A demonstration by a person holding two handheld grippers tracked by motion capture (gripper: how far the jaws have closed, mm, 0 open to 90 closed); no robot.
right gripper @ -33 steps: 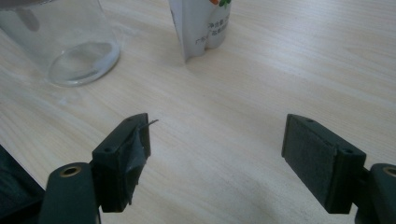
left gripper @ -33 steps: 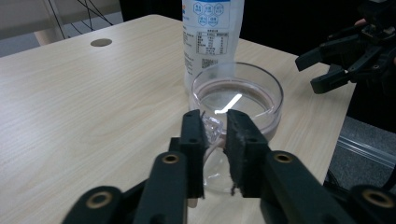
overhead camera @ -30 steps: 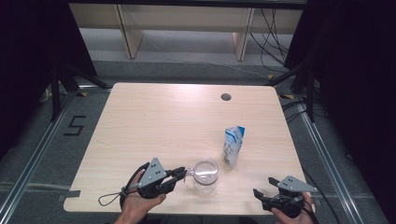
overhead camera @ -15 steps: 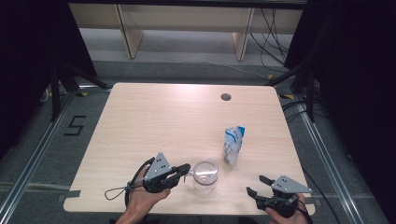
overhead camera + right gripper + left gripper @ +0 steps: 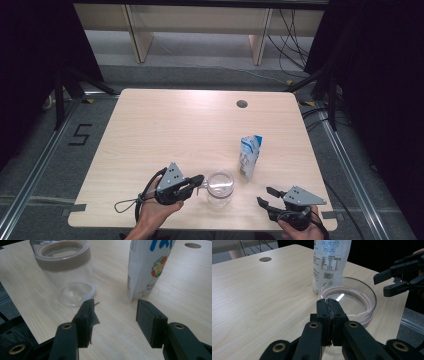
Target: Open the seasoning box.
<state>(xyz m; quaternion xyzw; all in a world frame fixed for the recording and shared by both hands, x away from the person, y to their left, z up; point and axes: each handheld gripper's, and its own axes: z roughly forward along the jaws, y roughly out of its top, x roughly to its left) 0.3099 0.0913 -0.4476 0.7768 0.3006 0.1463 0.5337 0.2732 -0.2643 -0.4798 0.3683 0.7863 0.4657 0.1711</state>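
The glass jar (image 5: 220, 187) stands upright, mouth up, its rim pinched by the closed left hand-held gripper (image 5: 201, 182). The right hand-held gripper (image 5: 264, 196), half open and closing, holds nothing over the pale wooden surface (image 5: 175, 125).

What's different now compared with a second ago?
The right tongs have crept a little leftward along the table's near edge, toward the glass jar, and their jaws have just been closing, with nothing between them. The left tongs stayed clamped on the jar's rim. The jar, the carton and the table kept their places.
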